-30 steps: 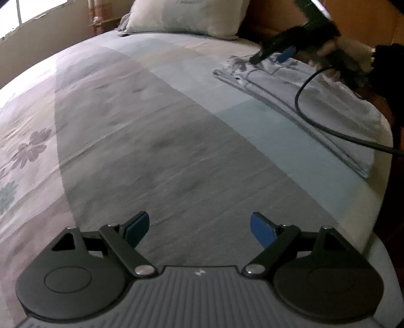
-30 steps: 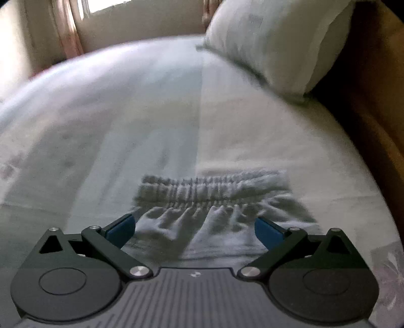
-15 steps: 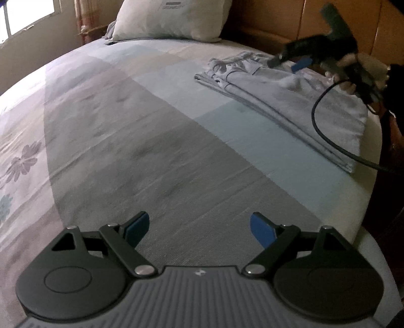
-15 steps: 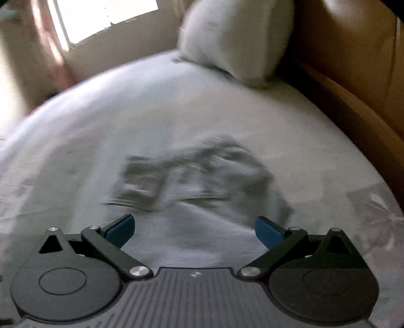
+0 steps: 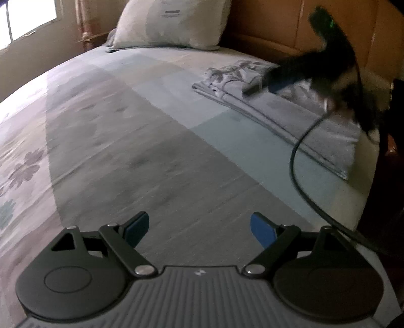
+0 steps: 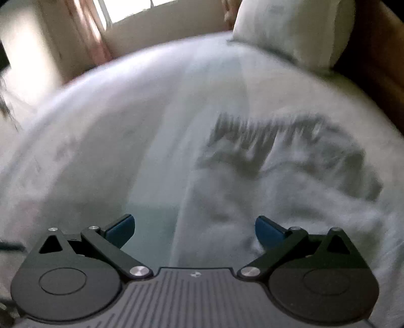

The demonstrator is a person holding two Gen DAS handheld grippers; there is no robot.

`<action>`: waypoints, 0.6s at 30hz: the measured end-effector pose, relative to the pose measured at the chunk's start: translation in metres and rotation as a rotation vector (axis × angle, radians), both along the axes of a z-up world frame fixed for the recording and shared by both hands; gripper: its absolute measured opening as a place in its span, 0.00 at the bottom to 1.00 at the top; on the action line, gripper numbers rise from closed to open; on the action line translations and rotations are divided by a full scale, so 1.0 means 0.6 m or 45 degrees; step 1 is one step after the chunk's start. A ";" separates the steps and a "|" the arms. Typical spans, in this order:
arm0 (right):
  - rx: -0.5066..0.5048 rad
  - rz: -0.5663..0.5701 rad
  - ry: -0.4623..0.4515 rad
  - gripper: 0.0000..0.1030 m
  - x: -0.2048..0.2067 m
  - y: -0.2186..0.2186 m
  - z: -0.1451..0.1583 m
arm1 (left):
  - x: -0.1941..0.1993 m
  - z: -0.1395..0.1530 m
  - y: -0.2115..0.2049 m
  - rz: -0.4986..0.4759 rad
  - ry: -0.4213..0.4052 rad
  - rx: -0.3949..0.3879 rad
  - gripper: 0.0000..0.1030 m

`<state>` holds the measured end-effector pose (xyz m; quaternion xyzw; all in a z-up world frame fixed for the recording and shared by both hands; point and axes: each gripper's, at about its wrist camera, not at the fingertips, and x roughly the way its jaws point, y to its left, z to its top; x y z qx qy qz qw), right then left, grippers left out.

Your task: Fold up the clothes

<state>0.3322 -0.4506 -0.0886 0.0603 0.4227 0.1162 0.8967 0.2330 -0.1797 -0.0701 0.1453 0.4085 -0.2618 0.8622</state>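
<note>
Both tongs stand with their blue pads wide apart and nothing between them; the left tongs hang over bare bedspread well away from the folded garment, while the right tongs hover low over that garment's near portion, one pad above the cloth and the other above the bedspread just beside its edge.

Taking the garment as landmark: it is a pale grey piece lying flat on the bed, folded lengthwise into a long strip with its gathered elastic waistband at the end nearer the pillow; the pillow rests beyond it at the head of the bed, against a brown headboard; the bed's edge runs close along its far side in the left wrist view; a black cable crosses above its lower half; the right tongs appear there as a dark blurred shape over its waistband end.

The right wrist view is motion-blurred, so fine creases in the cloth cannot be made out.
</note>
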 end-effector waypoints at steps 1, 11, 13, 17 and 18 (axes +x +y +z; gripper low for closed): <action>-0.054 0.000 -0.005 1.00 -0.005 0.012 -0.003 | -0.003 0.003 0.000 0.011 -0.010 0.008 0.85; 0.075 -0.043 0.038 1.00 -0.119 0.048 0.008 | -0.027 0.054 0.040 0.133 -0.171 -0.155 0.92; 0.057 -0.064 -0.021 1.00 -0.147 0.038 0.020 | -0.034 0.065 0.050 0.133 -0.168 -0.175 0.93; 0.052 -0.233 -0.179 1.00 -0.176 -0.044 0.050 | -0.048 0.069 0.063 0.140 -0.172 -0.169 0.93; 0.055 -0.304 -0.187 1.00 -0.174 -0.075 0.042 | -0.050 0.069 0.064 0.142 -0.166 -0.167 0.93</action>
